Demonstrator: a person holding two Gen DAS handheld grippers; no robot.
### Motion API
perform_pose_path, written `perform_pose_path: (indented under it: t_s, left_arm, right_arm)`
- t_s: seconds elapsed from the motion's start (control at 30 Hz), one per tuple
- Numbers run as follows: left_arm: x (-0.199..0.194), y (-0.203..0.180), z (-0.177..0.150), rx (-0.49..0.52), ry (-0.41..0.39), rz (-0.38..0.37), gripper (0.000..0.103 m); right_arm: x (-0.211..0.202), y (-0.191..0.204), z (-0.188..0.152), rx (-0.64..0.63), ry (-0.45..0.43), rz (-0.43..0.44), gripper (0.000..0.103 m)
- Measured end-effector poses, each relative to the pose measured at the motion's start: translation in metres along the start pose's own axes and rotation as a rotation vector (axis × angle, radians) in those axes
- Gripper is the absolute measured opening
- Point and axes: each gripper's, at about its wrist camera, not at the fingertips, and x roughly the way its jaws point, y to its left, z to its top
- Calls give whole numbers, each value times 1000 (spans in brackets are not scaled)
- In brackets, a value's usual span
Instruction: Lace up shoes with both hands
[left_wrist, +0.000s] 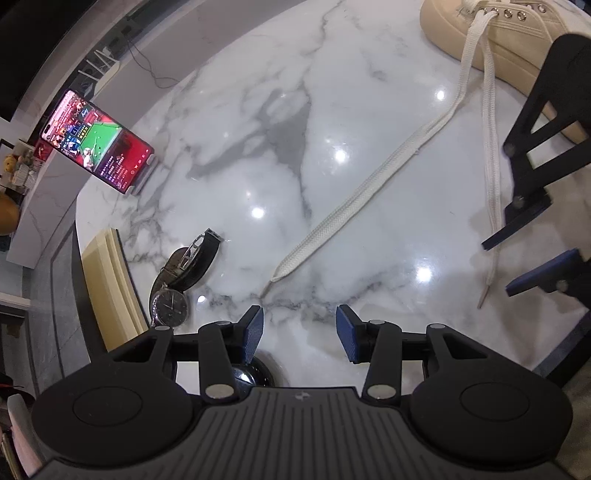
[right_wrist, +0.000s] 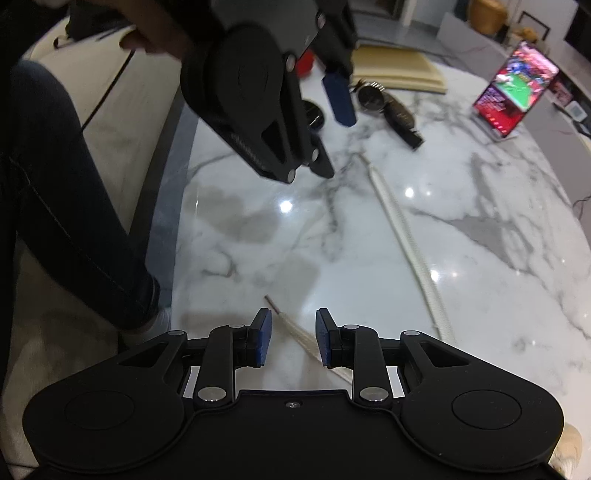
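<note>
Presently we find the cream canvas shoe (left_wrist: 491, 40) at the far right of the white marble table (left_wrist: 295, 166), its two flat white laces (left_wrist: 369, 192) trailing toward us. We note the left gripper (left_wrist: 300, 332) poised with jaws apart, holding nothing. The right gripper (right_wrist: 293, 338) straddles one lace end (right_wrist: 295, 332), pads not touching it.

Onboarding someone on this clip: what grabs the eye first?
The two long white flat shoelaces trailing across the glossy white marble table from the cream canvas platform shoe at the far right edge. Next, the lit phone propped at the table's left side. The right gripper hangs open over one lace's tip; the left gripper is open too.
</note>
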Motion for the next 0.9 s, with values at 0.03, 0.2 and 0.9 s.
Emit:
perform_pose_path:
  t_s: [0.03, 0.2, 0.9]
  left_arm:
    - [0, 0, -1, 1, -2, -2, 42]
    - [-2, -1, -5, 8, -11, -14, 42]
    - [-28, -43, 31, 33, -217, -139, 43]
  right_arm:
    - [2, 0, 0, -5, 6, 0, 28]
    - [14, 0, 1, -15, 27, -6, 28]
    - [-58, -84, -41, 522, -157, -114, 1]
